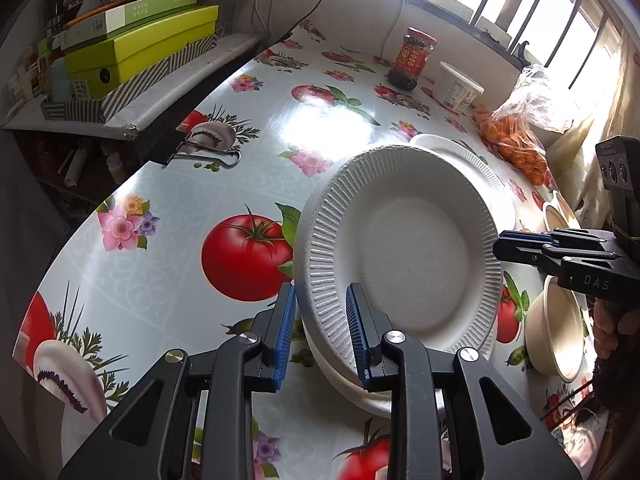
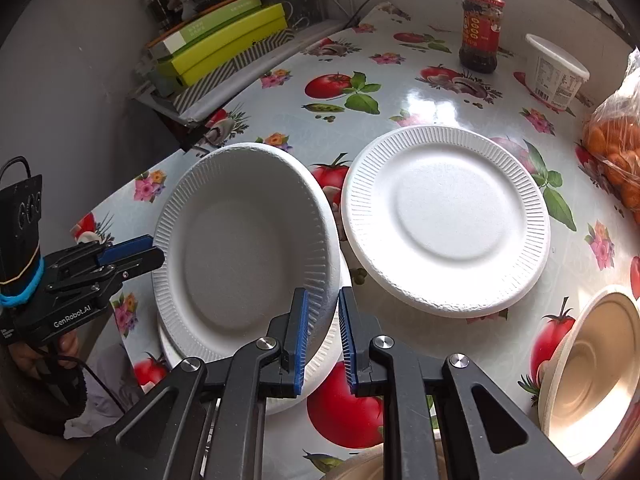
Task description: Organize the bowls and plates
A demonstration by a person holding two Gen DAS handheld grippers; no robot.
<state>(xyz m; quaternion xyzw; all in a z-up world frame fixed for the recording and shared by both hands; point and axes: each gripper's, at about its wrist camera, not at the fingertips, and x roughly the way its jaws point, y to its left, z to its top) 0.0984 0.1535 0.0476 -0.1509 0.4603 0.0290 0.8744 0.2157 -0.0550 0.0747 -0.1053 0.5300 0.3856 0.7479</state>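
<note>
A white foam plate [image 1: 404, 252] is tilted up above another white plate [image 1: 352, 384] on the flowered table. My left gripper [image 1: 322, 332] has its blue pads on either side of the tilted plate's near rim. My right gripper [image 2: 324, 338] straddles the same plate's [image 2: 244, 252] opposite rim, with its pads slightly apart. A third white plate [image 2: 446, 220] lies flat further right. Beige bowls [image 2: 592, 372] sit at the right edge, also seen in the left wrist view [image 1: 554, 332].
A red-labelled sauce jar [image 2: 480, 30], a white tub [image 2: 556, 72] and a bag of oranges [image 2: 616, 148] stand at the far side. Green boxes [image 1: 140, 52] are stacked on a shelf to the left. A binder clip [image 1: 200, 148] holds the tablecloth edge.
</note>
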